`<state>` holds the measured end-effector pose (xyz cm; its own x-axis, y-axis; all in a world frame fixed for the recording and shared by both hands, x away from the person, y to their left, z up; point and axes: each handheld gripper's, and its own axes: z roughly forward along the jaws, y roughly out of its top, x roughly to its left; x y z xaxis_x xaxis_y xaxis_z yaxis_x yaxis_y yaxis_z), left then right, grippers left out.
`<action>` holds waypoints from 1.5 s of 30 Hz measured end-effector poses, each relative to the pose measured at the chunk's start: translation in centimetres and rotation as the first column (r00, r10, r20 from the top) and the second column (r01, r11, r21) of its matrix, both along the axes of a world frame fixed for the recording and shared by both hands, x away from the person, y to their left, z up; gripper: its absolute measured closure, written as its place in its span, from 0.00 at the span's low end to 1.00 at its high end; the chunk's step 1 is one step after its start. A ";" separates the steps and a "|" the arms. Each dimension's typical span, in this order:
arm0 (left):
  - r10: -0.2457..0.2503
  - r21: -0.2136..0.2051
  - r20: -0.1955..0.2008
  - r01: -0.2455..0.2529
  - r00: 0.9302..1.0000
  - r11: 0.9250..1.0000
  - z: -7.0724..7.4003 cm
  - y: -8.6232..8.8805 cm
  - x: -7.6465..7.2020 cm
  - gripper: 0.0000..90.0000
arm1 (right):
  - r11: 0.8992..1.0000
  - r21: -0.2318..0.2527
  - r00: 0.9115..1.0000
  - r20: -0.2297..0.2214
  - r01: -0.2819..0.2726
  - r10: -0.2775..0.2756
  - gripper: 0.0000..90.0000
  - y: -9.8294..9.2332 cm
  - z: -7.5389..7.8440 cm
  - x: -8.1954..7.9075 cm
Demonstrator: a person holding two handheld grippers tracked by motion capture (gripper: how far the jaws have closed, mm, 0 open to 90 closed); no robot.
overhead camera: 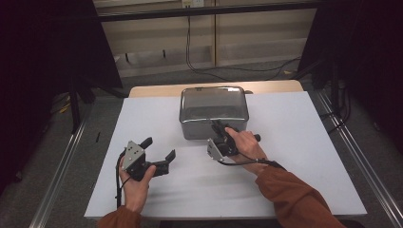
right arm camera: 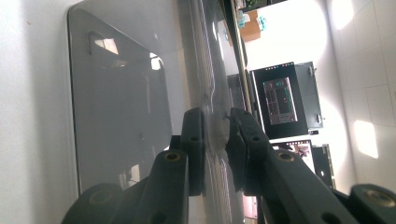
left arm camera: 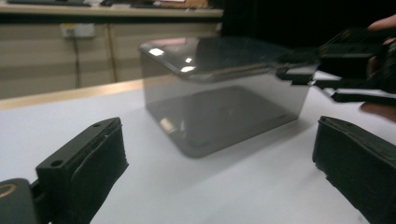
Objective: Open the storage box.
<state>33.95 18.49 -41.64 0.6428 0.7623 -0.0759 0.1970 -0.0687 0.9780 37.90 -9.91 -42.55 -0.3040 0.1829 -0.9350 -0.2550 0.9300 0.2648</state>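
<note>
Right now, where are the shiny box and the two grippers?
shiny box (overhead camera: 214,124): high view, near side wall.
left gripper (overhead camera: 159,147): high view, between open fingertips.
right gripper (right arm camera: 215,135): right gripper view, at the box's rim.

The bench (overhead camera: 294,156) wears a plain white top with a pale wood strip along its far edge. On it stands a smoky grey, see-through box (overhead camera: 214,124) under a glossy dark lid — no pattern, just bright glints. Both claws are black: the left claw (overhead camera: 159,148) carries a grey plate, as does the right claw (overhead camera: 219,129). The sleeves (overhead camera: 294,199) are rust orange — unpatterned.
</note>
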 end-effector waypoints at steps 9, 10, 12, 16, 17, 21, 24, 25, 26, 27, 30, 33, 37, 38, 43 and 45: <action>-0.018 0.035 0.049 0.017 0.999 0.999 0.7 -0.9 1.1 0.02 | 1.000 0.013 1.000 0.005 -0.007 0.007 0.85 -0.1 0.1 0.1; -0.015 0.047 0.052 0.012 0.999 0.999 0.7 -0.9 1.3 0.02 | 1.000 0.014 1.000 0.005 -0.007 0.007 0.85 -0.1 0.1 0.1; -0.018 0.046 0.053 0.015 0.998 0.999 0.6 -1.0 1.6 0.02 | 1.000 0.017 1.000 0.005 -0.008 0.008 0.85 -0.1 0.1 0.1; -0.020 0.053 0.041 0.018 0.999 0.998 0.3 -1.1 2.2 0.02 | 1.000 0.028 1.000 0.003 -0.013 0.013 0.85 -0.3 0.4 0.1; -0.015 0.038 0.031 0.014 0.999 0.999 0.3 -1.2 2.3 0.02 | 1.000 0.028 1.000 0.001 -0.011 0.011 0.85 -0.3 0.4 0.1; -0.032 0.061 0.034 0.030 0.999 0.998 0.3 -1.3 3.0 0.02 | 0.999 0.034 1.000 -0.003 -0.007 0.007 0.85 -0.3 0.5 0.1; -0.048 0.076 0.029 0.046 0.998 0.996 0.2 -1.6 3.4 0.02 | 0.999 0.047 1.000 0.006 -0.008 0.007 0.85 -0.4 0.8 0.2; -0.053 0.073 0.030 0.051 0.998 0.996 0.2 -1.6 3.6 0.02 | 0.999 0.050 1.000 0.002 -0.005 0.005 0.85 -0.4 1.0 0.2; -0.051 0.067 0.031 0.049 0.998 0.997 0.2 -1.7 3.7 0.02 | 0.999 0.049 1.000 0.006 -0.003 0.003 0.86 -0.3 1.0 0.2; -0.047 0.068 0.036 0.045 0.998 0.997 0.2 -1.7 3.8 0.03 | 0.999 0.048 1.000 0.007 -0.004 0.004 0.86 -0.3 1.1 0.2; -0.042 0.069 0.035 0.040 0.998 0.997 0.2 -1.7 4.3 0.03 | 0.999 0.045 1.000 0.013 -0.010 0.010 0.86 -0.3 1.4 0.3; -0.034 0.075 0.037 0.031 0.999 0.997 0.1 -1.7 4.9 0.03 | 0.998 0.054 1.000 0.021 -0.013 0.012 0.86 -0.4 1.7 0.4; -0.021 0.072 0.041 0.018 0.999 0.997 0.3 -1.8 5.8 0.03 | 0.998 0.054 0.999 0.030 -0.017 0.015 0.87 -0.4 2.2 0.5; -0.017 0.067 0.048 0.014 0.999 0.998 0.3 -1.9 6.0 0.03 | 0.998 0.057 0.999 0.031 -0.014 0.013 0.87 -0.4 2.3 0.5; -0.045 0.094 0.045 0.041 0.998 0.995 0.2 -2.5 7.0 0.03 | 0.997 0.073 0.999 0.031 -0.018 0.015 0.87 -0.6 2.6 0.6; -0.045 0.084 0.048 0.041 0.998 0.996 0.2 -2.7 7.4 0.03 | 0.996 0.083 0.999 0.031 -0.018 0.015 0.87 -0.6 2.7 0.6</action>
